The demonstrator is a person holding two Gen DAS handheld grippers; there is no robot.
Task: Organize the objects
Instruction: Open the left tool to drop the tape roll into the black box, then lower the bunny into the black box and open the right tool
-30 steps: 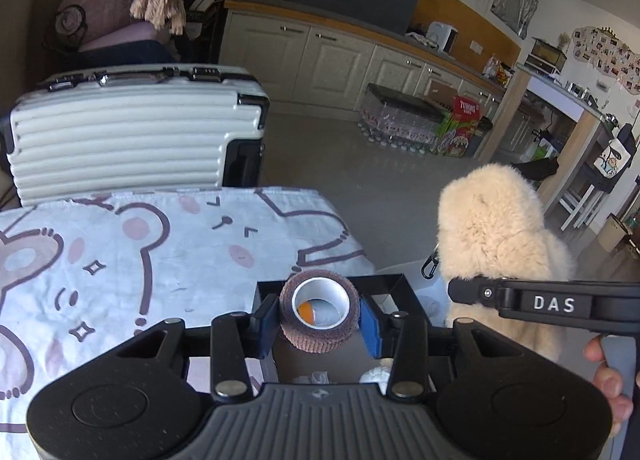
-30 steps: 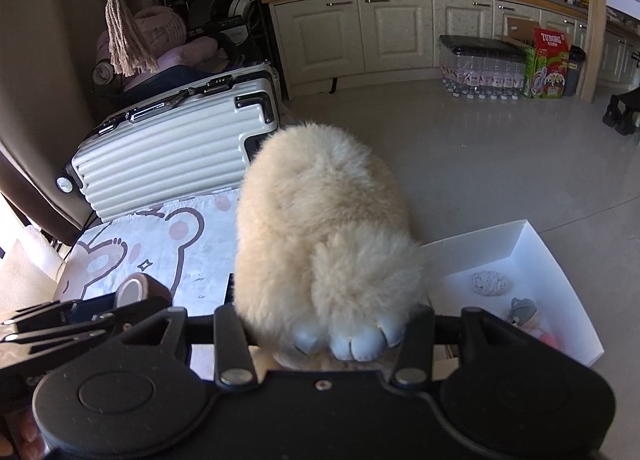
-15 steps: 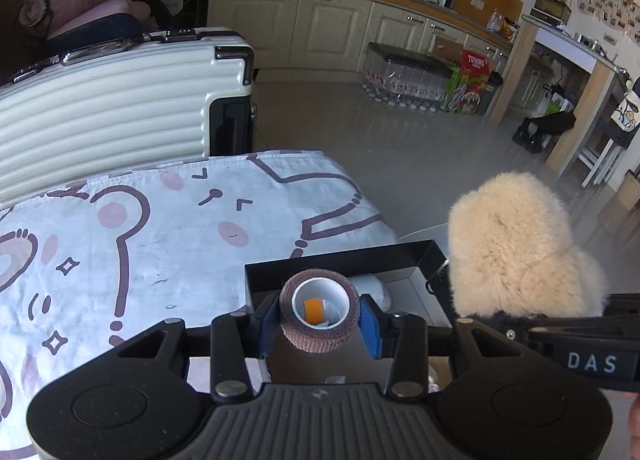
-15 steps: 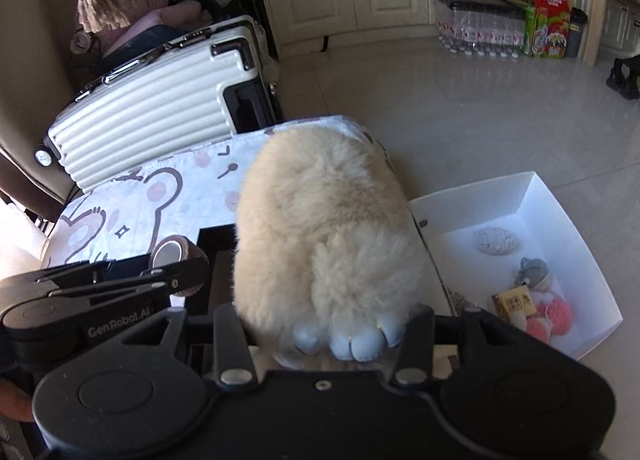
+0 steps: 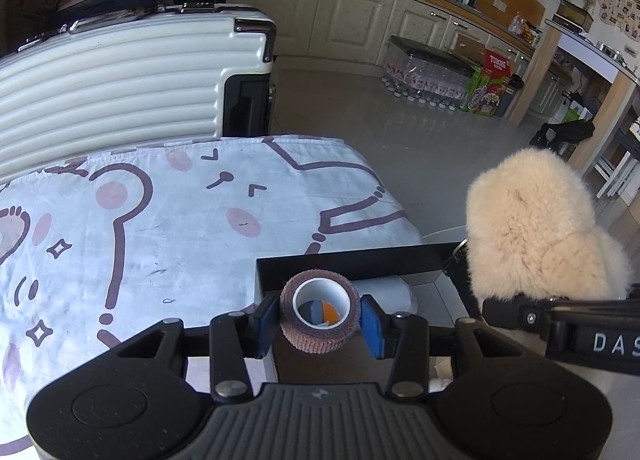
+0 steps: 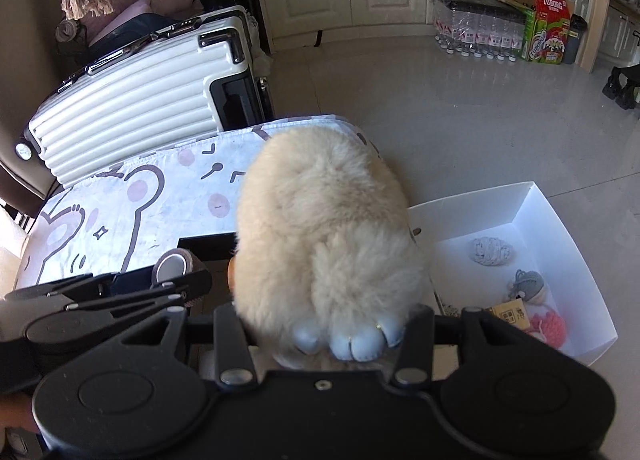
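Bright daylight, floor point(image 6: 460, 108) glare, sharp focus, strong fisheye bending, dark vignetted corners.

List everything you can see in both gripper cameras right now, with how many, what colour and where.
bandage roll: one, brown, white core, held over the black box
plush paw: one, cream fur, pale blue claws, held between the two boxes
black box: one, black, on the table's near right corner
white box: one, white, right of the table, holding small items
grey knitted ball: one, grey, in the white box
pink knitted item: one, pink, white box near corner
tablecloth: one, white with bear print, covering the table
suitcase: one, white, ribbed, behind the table
bottled water pack: one, clear, on the floor by the cabinets
left gripper: one, black, blue pads
right gripper: one, black
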